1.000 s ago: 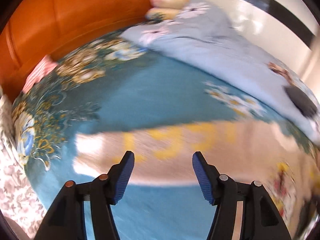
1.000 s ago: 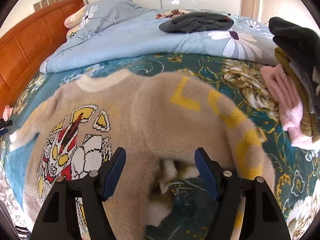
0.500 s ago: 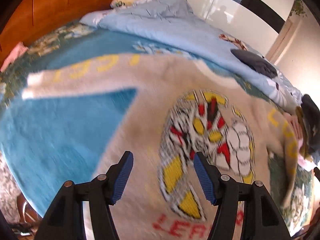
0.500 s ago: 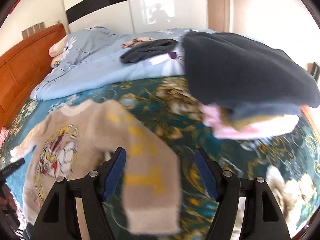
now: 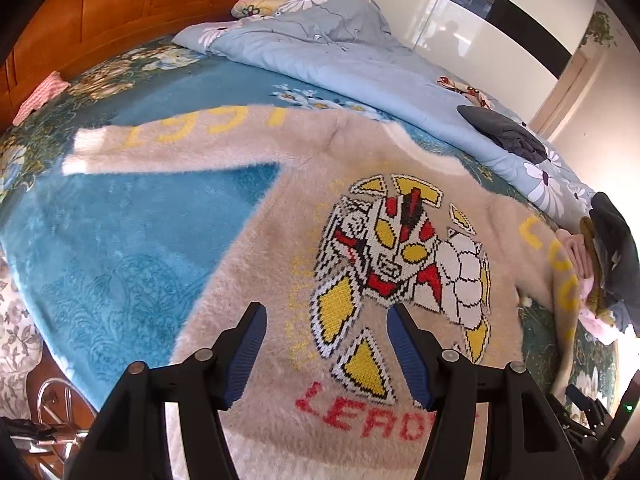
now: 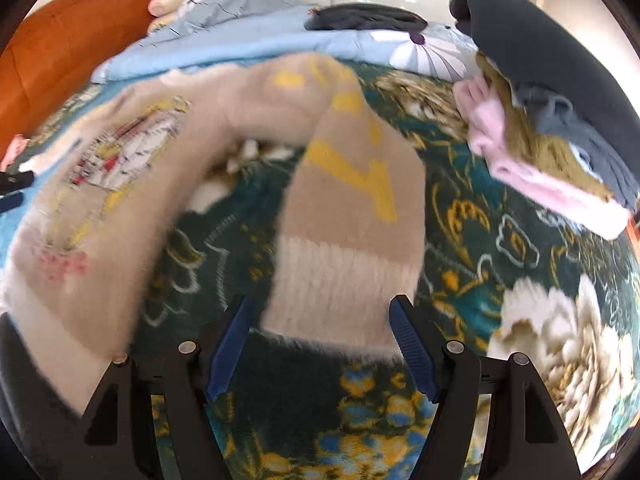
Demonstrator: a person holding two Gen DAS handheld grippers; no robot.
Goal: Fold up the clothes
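Spread under both of your grippers is the bed with its teal floral plush blanket (image 5: 120,248), backed by an orange wooden headboard (image 5: 120,4) far ahead of your left gripper. A rumpled pale blue daisy-print quilt (image 5: 320,64) lies along the far side of the bed, ahead of both grippers, with a dark grey garment (image 5: 508,132) resting on top of it.

Your beige fluffy sweater with the knitted red, yellow and white robot-hero picture (image 5: 360,240) lies flat and face up on the blanket, directly beneath and ahead of your left gripper (image 5: 324,352). One sleeve stretches out to that gripper's left, marked with yellow letters. Your left gripper hovers over the lower front of the sweater with its jaws apart and nothing between them.

To the right of your right gripper (image 6: 320,340) sits a stack of folded clothes, dark grey on top of olive and pink (image 6: 552,120). The sweater's other sleeve (image 6: 352,216) runs down toward your right gripper, its pale ribbed cuff lying just ahead of the parted, empty jaws; this view is blurred.
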